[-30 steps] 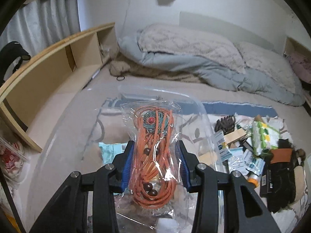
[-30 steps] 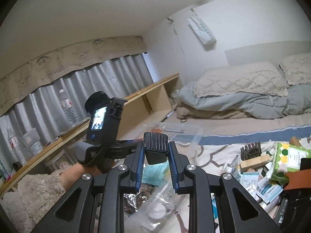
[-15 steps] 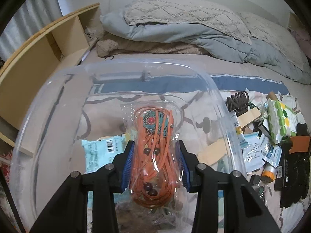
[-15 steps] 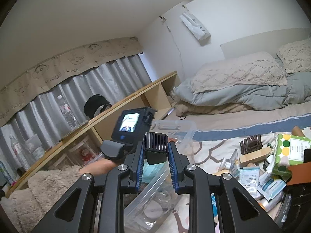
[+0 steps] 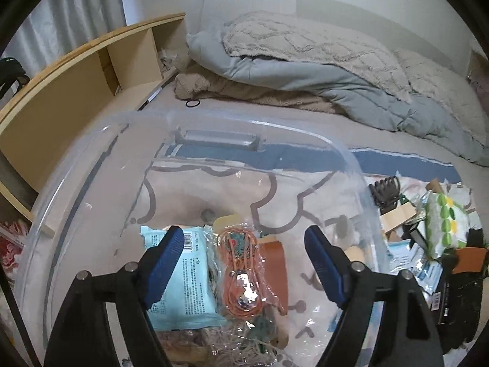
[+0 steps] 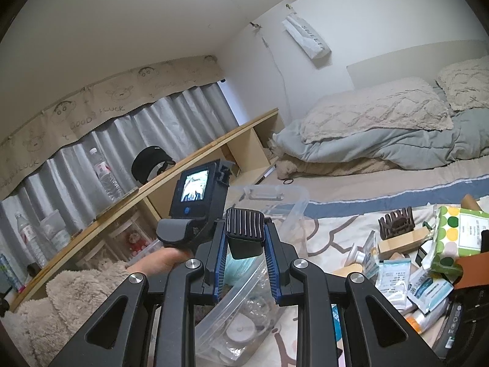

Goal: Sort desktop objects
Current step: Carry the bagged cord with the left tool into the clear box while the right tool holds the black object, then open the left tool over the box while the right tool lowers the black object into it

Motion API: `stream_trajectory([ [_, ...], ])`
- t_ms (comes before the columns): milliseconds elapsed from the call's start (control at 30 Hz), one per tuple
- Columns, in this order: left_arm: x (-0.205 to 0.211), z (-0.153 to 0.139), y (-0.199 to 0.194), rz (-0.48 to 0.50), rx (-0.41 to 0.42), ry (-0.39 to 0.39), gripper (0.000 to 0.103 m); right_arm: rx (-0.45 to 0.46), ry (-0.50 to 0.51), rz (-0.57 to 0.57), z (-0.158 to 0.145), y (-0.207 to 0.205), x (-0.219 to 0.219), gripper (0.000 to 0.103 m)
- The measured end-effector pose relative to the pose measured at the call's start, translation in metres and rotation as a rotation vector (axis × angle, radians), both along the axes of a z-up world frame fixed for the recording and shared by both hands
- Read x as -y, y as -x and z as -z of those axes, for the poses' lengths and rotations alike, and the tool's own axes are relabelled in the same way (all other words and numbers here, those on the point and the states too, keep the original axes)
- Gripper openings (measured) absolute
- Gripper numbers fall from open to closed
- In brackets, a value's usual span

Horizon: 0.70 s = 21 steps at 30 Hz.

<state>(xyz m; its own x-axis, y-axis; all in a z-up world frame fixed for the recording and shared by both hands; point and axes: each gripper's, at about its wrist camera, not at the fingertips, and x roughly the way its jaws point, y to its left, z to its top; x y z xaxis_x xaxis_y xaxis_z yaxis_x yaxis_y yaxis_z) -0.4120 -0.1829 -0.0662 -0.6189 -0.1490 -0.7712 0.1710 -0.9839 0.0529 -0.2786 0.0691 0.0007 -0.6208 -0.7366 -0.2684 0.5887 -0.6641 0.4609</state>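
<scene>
In the left wrist view my left gripper (image 5: pixel 243 235) hangs inside a clear plastic bin (image 5: pixel 214 119), its jaws opening. A clear bag of orange cord (image 5: pixel 241 275) lies loose on the bin's contents below them, touching neither pad. It rests beside a light blue packet (image 5: pixel 183 278). In the right wrist view my right gripper (image 6: pixel 245 235) is shut on a small black ribbed block (image 6: pixel 244 221) held above the bin's (image 6: pixel 293 202) near corner. The left gripper's camera body (image 6: pixel 195 195) and the hand (image 6: pixel 159 260) holding it show to the left.
Right of the bin is a heap of loose items on the patterned cover: a green-dotted tissue pack (image 5: pixel 446 223), a dark claw clip (image 5: pixel 385 189) and several packets. A wooden shelf (image 5: pixel 91 70) runs along the left. Folded bedding (image 5: pixel 305 61) lies behind.
My left gripper sank into the bin and its jaws spread apart. The orange cord bag dropped from between them onto the bin's contents. The right gripper kept its hold on the black block.
</scene>
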Motion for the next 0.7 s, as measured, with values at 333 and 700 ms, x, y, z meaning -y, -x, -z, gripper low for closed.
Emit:
stream_trajectory([
  [333,-0.018,-0.027,-0.028,0.075,-0.027,0.022,0.081,0.009,-0.022,-0.016,0.006,0.002,0.008,0.025],
  [700,-0.003,-0.064,-0.112,0.089,-0.136,0.079,0.086,0.031,-0.049,-0.057,0.017,0.004,0.023,0.024],
])
